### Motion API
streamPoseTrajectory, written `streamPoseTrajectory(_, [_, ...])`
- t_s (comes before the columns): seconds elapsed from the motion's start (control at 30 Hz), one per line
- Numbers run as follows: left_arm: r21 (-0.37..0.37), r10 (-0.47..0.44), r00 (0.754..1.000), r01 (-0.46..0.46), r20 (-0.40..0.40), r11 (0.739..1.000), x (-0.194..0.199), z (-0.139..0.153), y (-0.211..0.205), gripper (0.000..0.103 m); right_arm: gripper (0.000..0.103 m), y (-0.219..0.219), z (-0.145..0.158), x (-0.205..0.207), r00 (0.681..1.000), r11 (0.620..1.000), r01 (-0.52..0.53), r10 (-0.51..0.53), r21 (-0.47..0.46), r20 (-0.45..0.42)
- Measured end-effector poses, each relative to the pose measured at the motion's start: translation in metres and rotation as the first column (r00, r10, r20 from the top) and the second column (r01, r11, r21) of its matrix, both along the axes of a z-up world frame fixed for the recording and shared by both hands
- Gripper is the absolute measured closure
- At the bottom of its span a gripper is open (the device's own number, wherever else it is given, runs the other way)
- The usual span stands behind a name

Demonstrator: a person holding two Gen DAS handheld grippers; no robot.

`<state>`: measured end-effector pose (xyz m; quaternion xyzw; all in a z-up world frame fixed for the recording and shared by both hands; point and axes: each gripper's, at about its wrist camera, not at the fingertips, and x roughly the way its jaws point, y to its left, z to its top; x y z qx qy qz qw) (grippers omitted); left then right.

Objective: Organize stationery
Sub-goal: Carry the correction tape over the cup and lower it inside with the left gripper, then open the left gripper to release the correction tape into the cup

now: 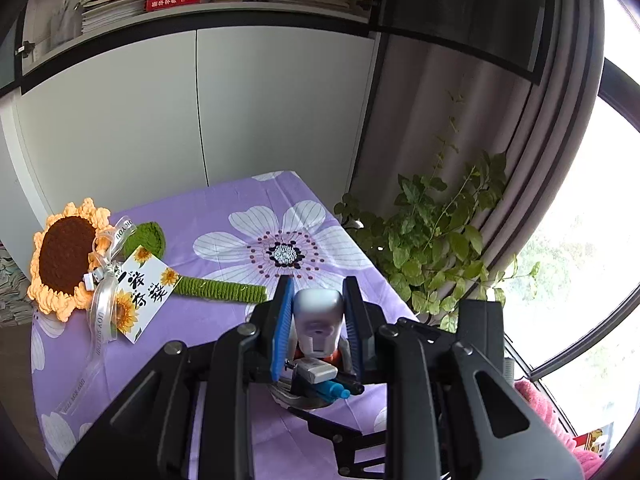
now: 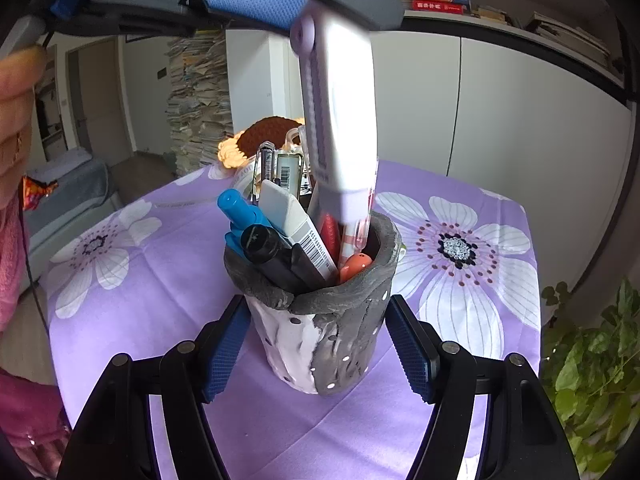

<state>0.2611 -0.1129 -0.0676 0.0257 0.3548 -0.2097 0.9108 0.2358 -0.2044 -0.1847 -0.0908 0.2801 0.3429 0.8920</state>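
Observation:
My left gripper (image 1: 318, 298) is shut on a white and lilac utility knife (image 1: 318, 314), which stands upright between the blue pads. In the right wrist view the utility knife (image 2: 344, 120) hangs from the left gripper (image 2: 280, 8) at the top, its lower end at the mouth of the pen holder (image 2: 344, 332). This grey and white cup holds a blue marker (image 2: 236, 208), a black marker, an eraser (image 2: 288, 216) and several pens. My right gripper (image 2: 318, 344) is shut on the cup, one blue pad against each side. The pen holder's rim (image 1: 296, 402) shows under the left jaws.
A purple flowered cloth (image 2: 460, 280) covers the table. A crochet sunflower (image 1: 64, 256) with a card lies at its far left. A leafy plant (image 1: 432, 240) stands off the table's right edge. White cabinet doors rise behind. A person's hand (image 2: 14, 120) shows at the left.

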Motion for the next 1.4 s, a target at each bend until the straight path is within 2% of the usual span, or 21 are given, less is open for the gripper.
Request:
streamPoseTrajectory(0.27, [0.072, -0.019, 0.999, 0.017, 0.031, 0.997, -0.006, -0.009, -0.008, 0.08, 0.032, -0.001, 0.001, 0.0, 1.0, 1.0, 0.0, 0.0, 0.009, 0.0])
streamPoseTrajectory(0.5, [0.077, -0.012, 1.0, 0.01, 0.022, 0.997, -0.006, -0.01, -0.006, 0.079, 0.032, -0.002, 0.001, -0.001, 1.0, 1.0, 0.003, -0.003, 0.012, 0.005])
streamPoseTrajectory(0.67, [0.027, -0.014, 1.0, 0.014, 0.002, 1.0, -0.007, -0.003, 0.003, 0.075, 0.032, -0.003, 0.002, -0.001, 1.0, 1.0, 0.001, -0.001, 0.017, 0.0])
streamPoseTrajectory(0.8, [0.007, 0.014, 0.999, -0.014, 0.036, 1.0, -0.013, 0.005, 0.012, 0.064, 0.032, -0.003, 0.002, 0.0, 1.0, 1.0, 0.0, 0.0, 0.023, -0.004])
streamPoseTrajectory(1.23, [-0.057, 0.095, 0.995, -0.094, 0.008, 0.994, -0.02, 0.001, 0.049, 0.063, 0.031, -0.003, 0.002, 0.001, 1.0, 1.0, 0.001, -0.001, 0.025, -0.005])
streamPoseTrajectory(1.4, [-0.065, 0.128, 0.992, -0.128, -0.006, 0.99, -0.03, -0.009, 0.065, 0.056, 0.031, -0.004, 0.001, 0.001, 1.0, 1.0, 0.002, -0.002, 0.026, -0.01])
